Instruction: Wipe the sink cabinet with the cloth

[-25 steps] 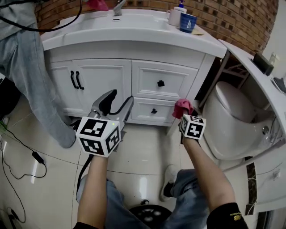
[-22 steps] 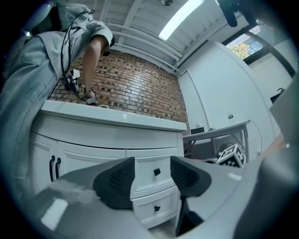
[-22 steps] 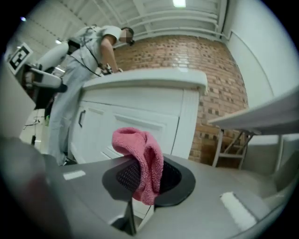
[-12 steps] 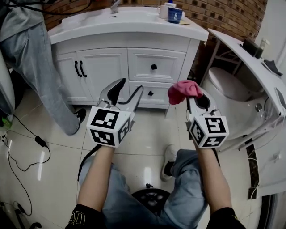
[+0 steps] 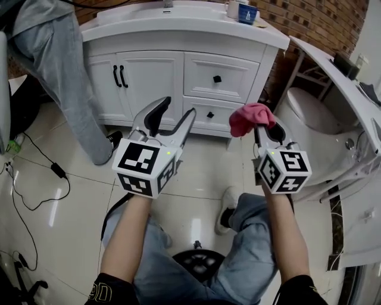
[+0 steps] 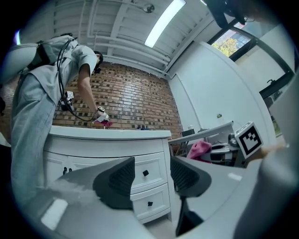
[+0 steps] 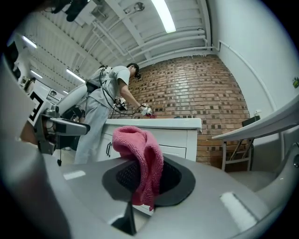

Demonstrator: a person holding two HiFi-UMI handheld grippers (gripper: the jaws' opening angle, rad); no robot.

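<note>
The white sink cabinet (image 5: 178, 71) with black knobs and handles stands ahead against a brick wall, also in the left gripper view (image 6: 117, 158) and the right gripper view (image 7: 173, 135). My right gripper (image 5: 262, 128) is shut on a pink cloth (image 5: 250, 118), which bunches above its tip and hangs between the pads (image 7: 140, 163). It is held in the air, well short of the cabinet's drawers (image 5: 217, 76). My left gripper (image 5: 171, 119) is open and empty, its pads (image 6: 117, 179) apart, pointing at the lower drawer.
Another person (image 5: 65, 77) in grey stands at the cabinet's left, reaching over the counter (image 6: 100, 116). A white toilet (image 5: 309, 125) and slanted white shelf (image 5: 339, 77) are at the right. Cups (image 5: 243, 11) sit on the counter. Black cables (image 5: 36, 173) lie on the tiled floor.
My right gripper has drawn back from the lower drawer and lifted with the cloth. Both grippers and my view have backed away from the cabinet.
</note>
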